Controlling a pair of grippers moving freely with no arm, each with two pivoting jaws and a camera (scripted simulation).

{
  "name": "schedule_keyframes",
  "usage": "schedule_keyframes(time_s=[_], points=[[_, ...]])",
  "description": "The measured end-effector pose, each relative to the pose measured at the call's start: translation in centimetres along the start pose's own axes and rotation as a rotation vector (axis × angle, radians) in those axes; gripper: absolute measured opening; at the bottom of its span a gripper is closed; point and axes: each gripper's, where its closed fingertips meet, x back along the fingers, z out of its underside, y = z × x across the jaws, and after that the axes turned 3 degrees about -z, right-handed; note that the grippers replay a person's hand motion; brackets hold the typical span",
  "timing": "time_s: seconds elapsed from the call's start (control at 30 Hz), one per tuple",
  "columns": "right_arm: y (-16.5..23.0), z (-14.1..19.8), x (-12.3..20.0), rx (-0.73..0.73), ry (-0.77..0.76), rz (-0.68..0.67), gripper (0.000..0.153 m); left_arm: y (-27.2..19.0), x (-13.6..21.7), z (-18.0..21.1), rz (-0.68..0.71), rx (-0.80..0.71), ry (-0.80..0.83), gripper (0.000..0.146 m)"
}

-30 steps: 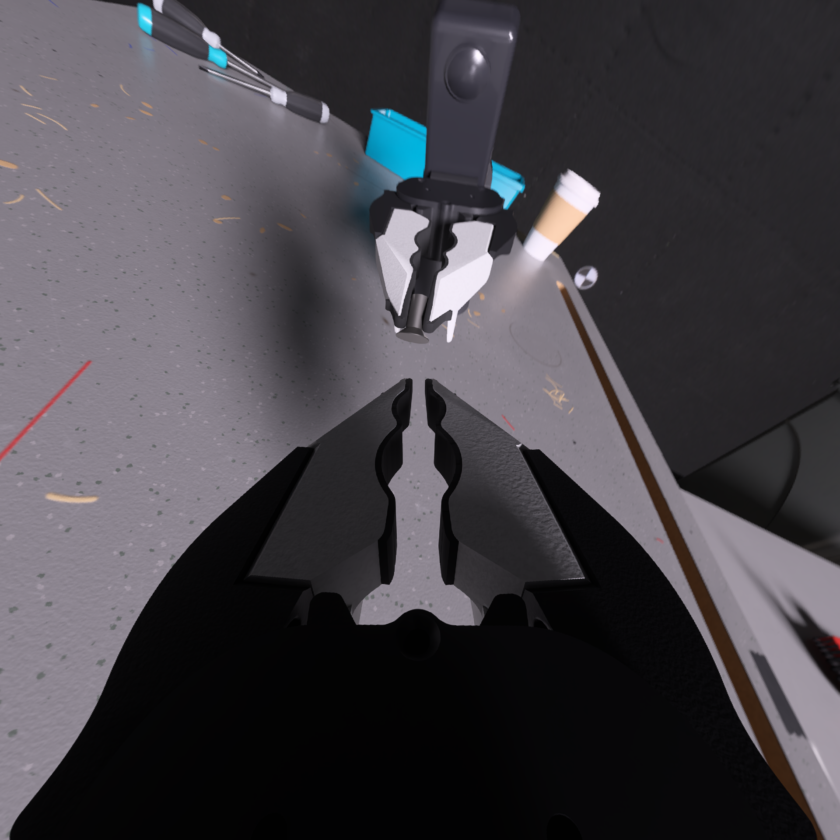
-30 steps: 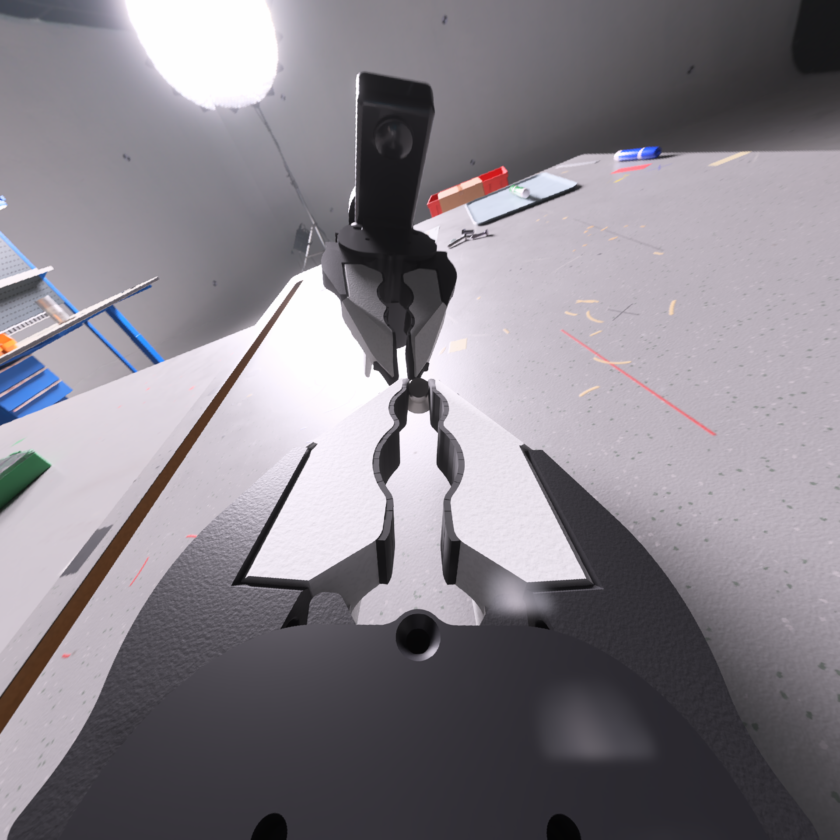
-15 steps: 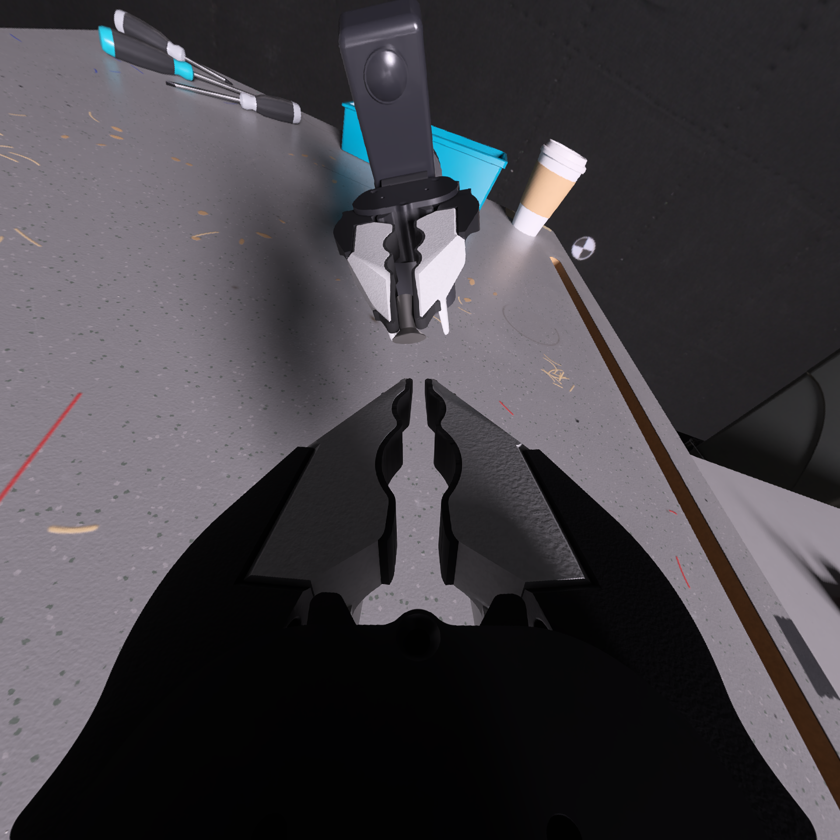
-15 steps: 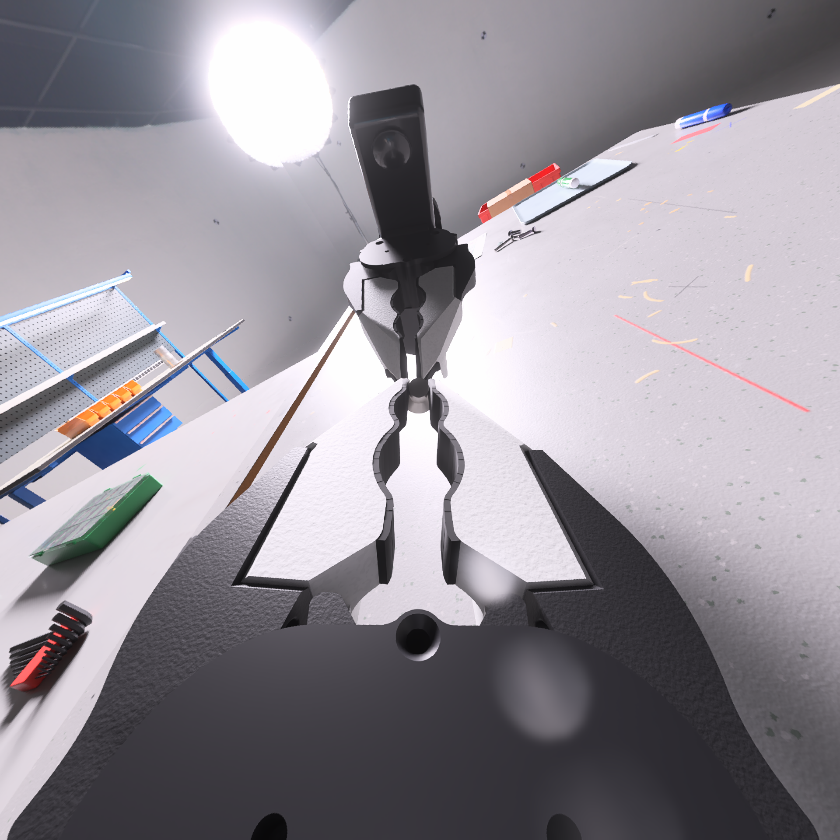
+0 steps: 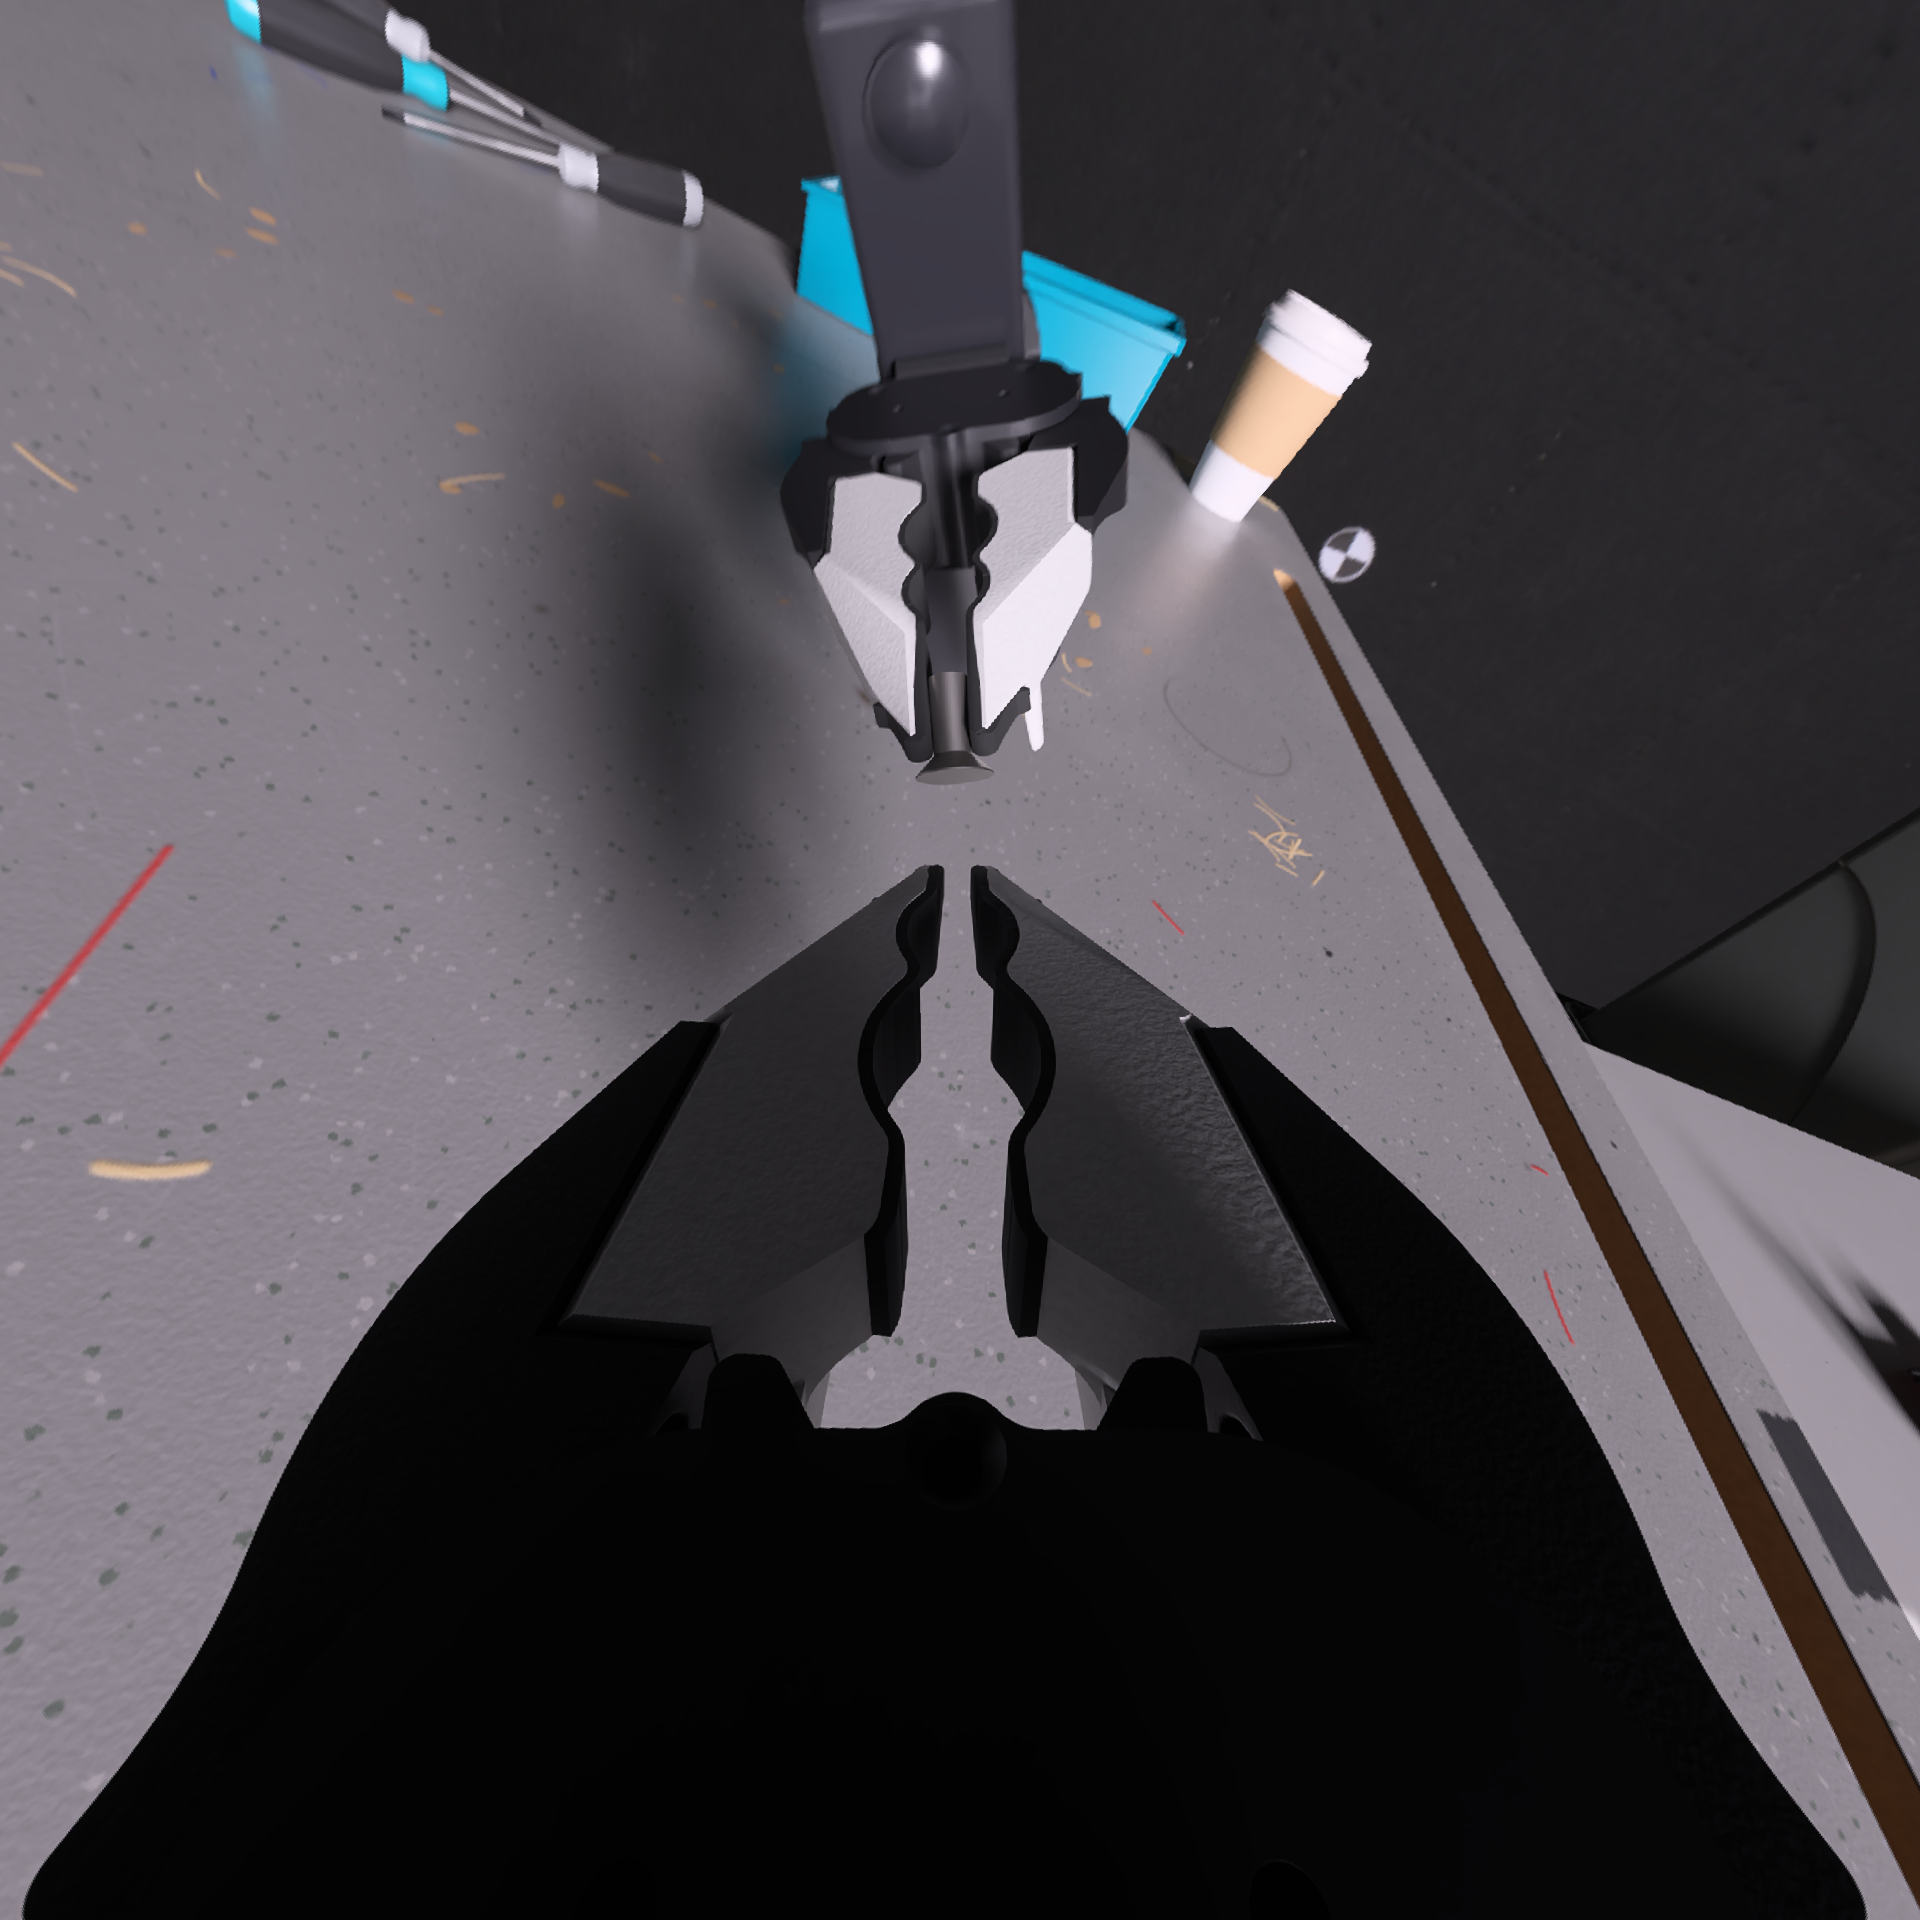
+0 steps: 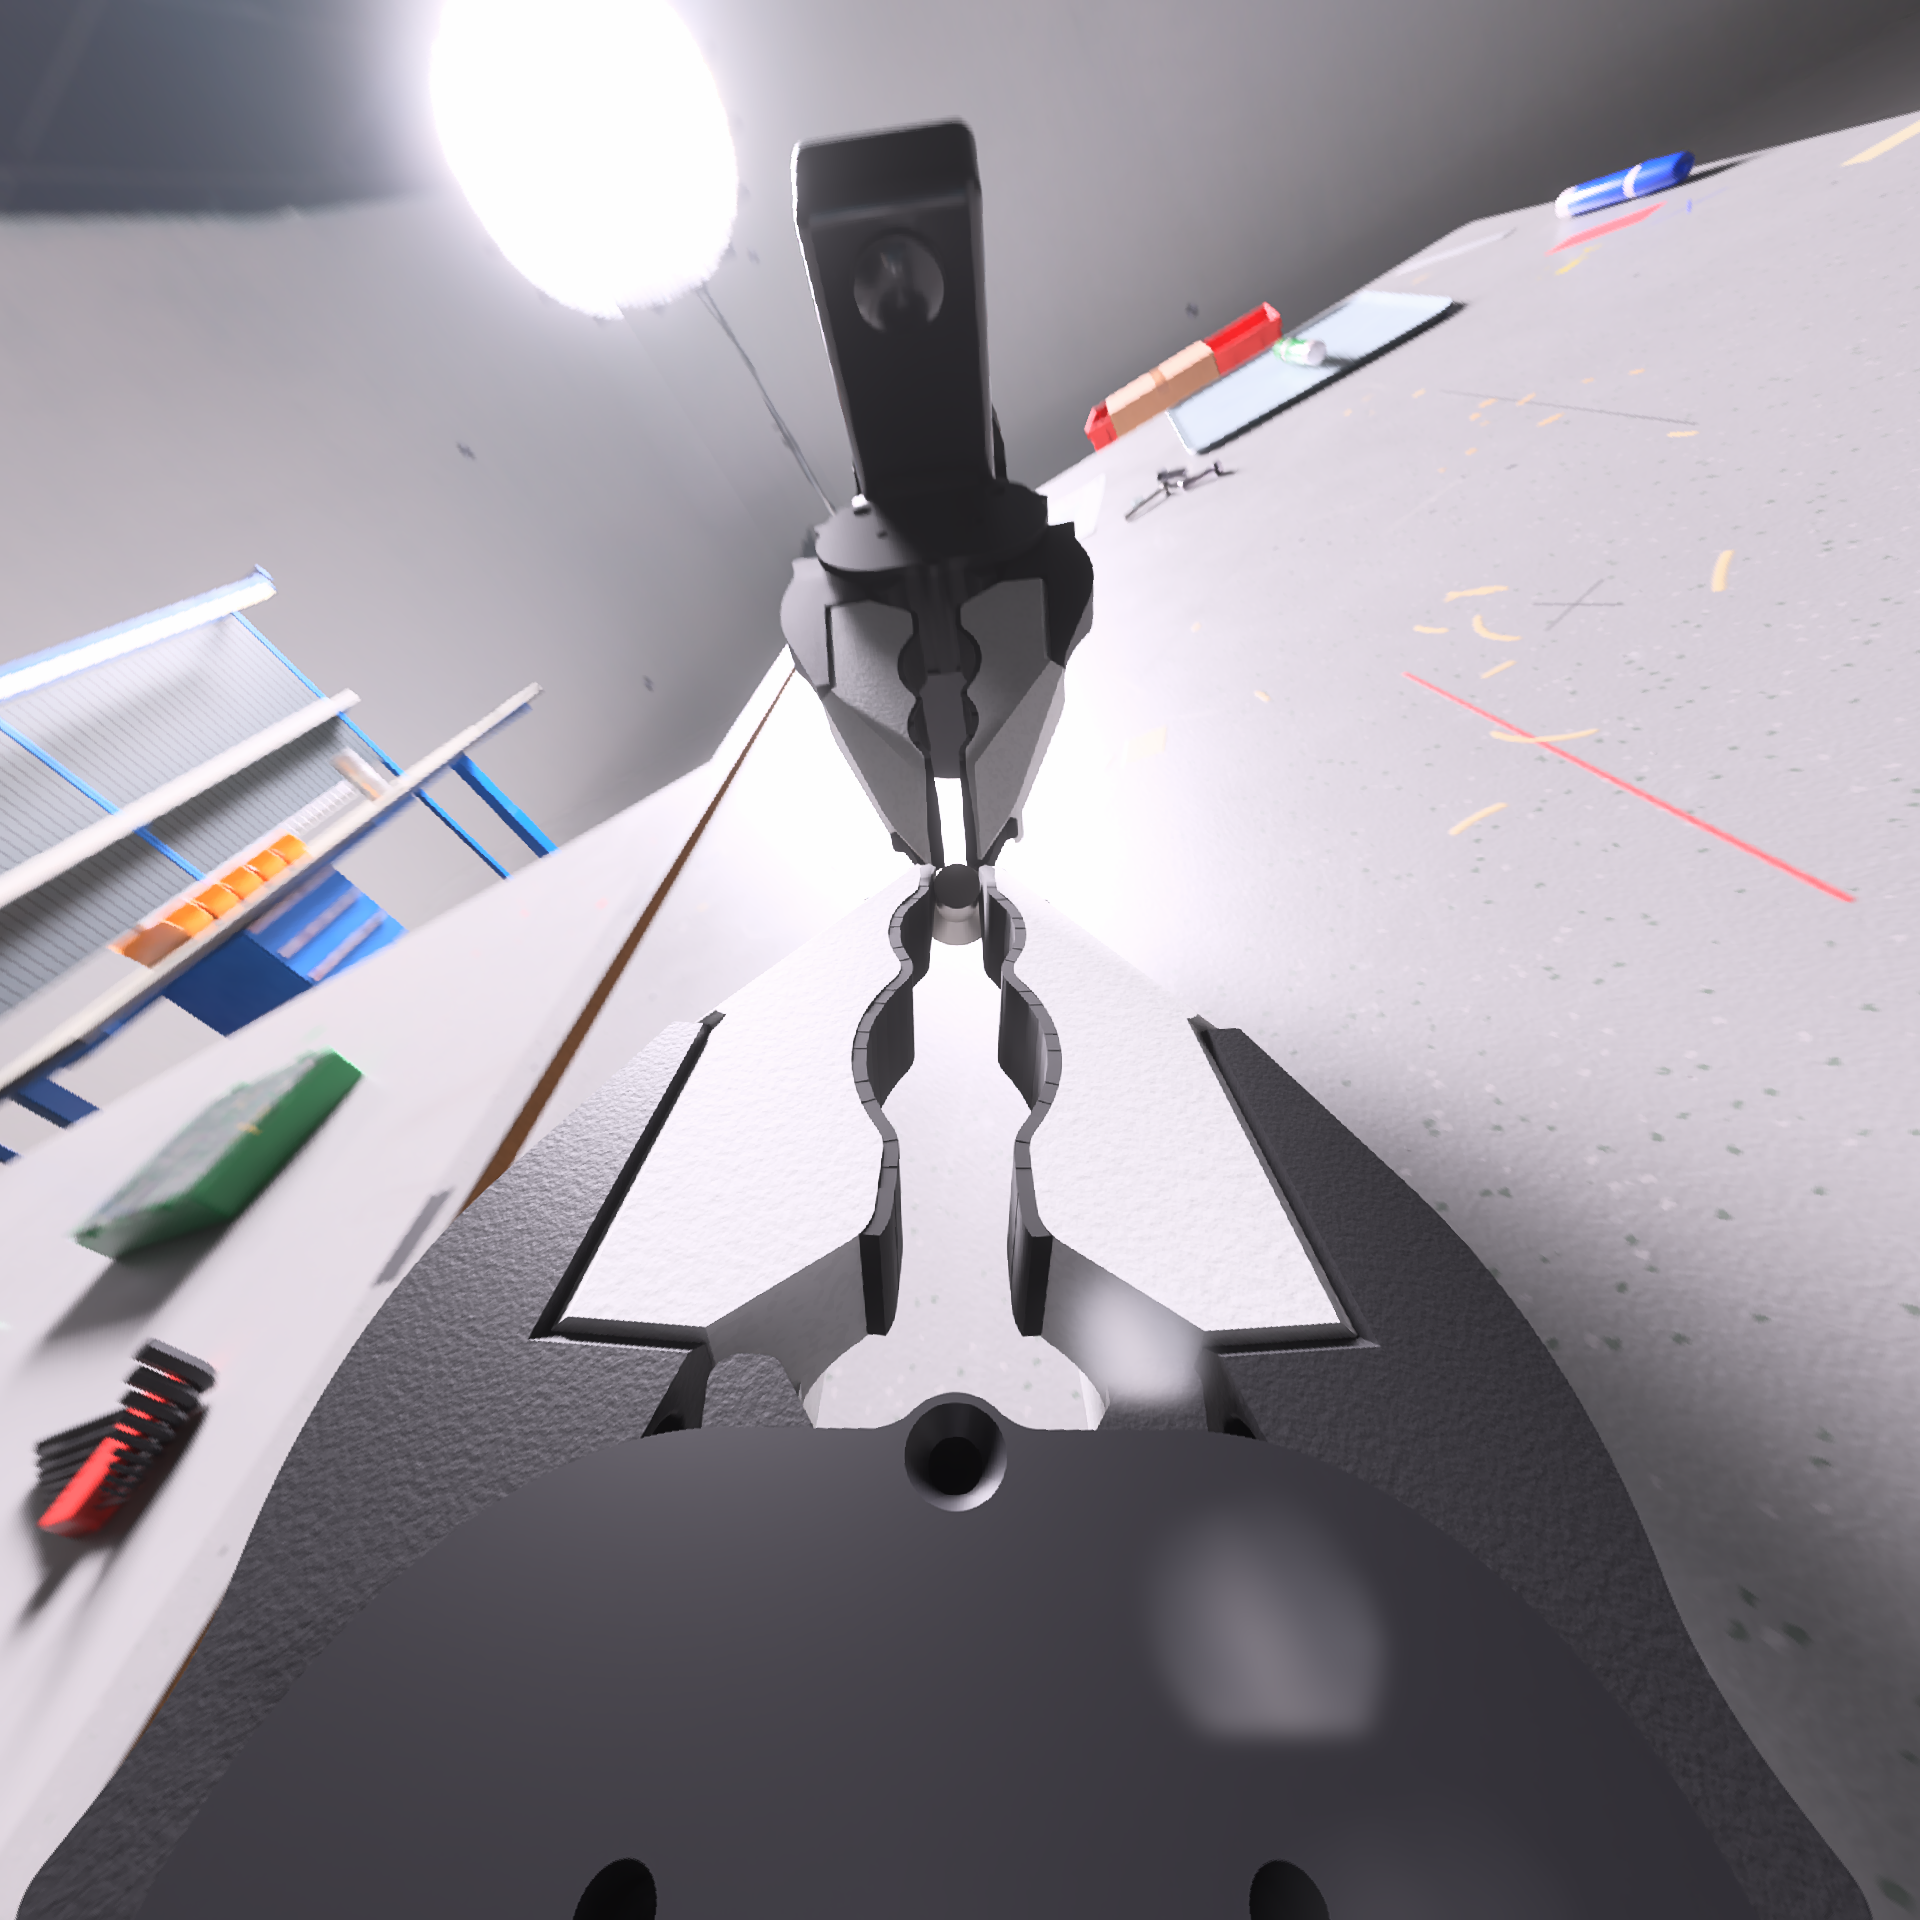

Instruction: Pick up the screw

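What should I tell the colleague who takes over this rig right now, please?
Right gripper: shut on the screw, held at its fingertips with the flat head poking out, clear above the table.
Left gripper: nearly closed, empty, facing the right one with a small gap between them.
Done: screw gripped and off the table.
Left: probably just hold it steady, or lift further if more height is wanted. The cup and screwdrivers are well clear.
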Motion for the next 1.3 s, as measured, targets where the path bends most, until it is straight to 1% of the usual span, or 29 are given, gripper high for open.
schedule_keyframes(time_s=[0.1, 0.2, 0.37, 0.53, 0.57, 0.7, 0.83, 0.97, 1.03, 1.13, 1.3], points=[[-0.3, 0.8, 0.1, 0.061, 0.071, 0.042, 0.008, 0.2, -0.3, 0.8, -0.016, 0.003, 0.054, 0.005], [-0.7, 1.9, 0.2, 0.137, 0.178, 0.097, 0.008, 0.5, -0.6, 1.9, -0.075, -0.072, 0.144, 0.005], [-1.3, 4.1, 0.4, 0.217, 0.341, 0.153, 0.008, 0.6, -1.1, 3.7, -0.096, -0.119, 0.249, 0.005], [-0.7, 3.9, 0.5, 0.177, 0.312, 0.1, 0.008, 0.1, -1.0, 2.8, -0.043, -0.068, 0.18, 0.005], [-0.6, 3.6, 0.5, 0.16, 0.287, 0.086, 0.008, 0.0, -1.0, 2.5, -0.037, -0.061, 0.164, 0.005], [-0.3, 1.6, 0.6, 0.1, 0.14, 0.058, 0.008, 0.0, -0.6, 0.7, -0.026, -0.023, 0.045, 0.005], [0.1, -0.9, 0.5, 0.046, -0.044, 0.027, 0.008, -0.2, 0.1, -1.4, 0.022, 0.065, -0.114, 0.005], [0.6, -2.5, 0.4, 0.028, -0.157, -0.001, 0.008, -0.5, 0.6, -2.9, 0.072, 0.135, -0.224, 0.005], [0.7, -2.8, 0.4, 0.026, -0.176, -0.006, 0.008, -0.6, 0.7, -3.1, 0.091, 0.162, -0.247, 0.005], [0.8, -2.7, 0.4, 0.032, -0.166, -0.014, 0.008, -0.7, 0.7, -3.1, 0.104, 0.176, -0.245, 0.005], [0.7, -2.2, 0.5, 0.045, -0.132, -0.005, 0.008, -0.7, 0.4, -2.7, 0.081, 0.16, -0.216, 0.005]])
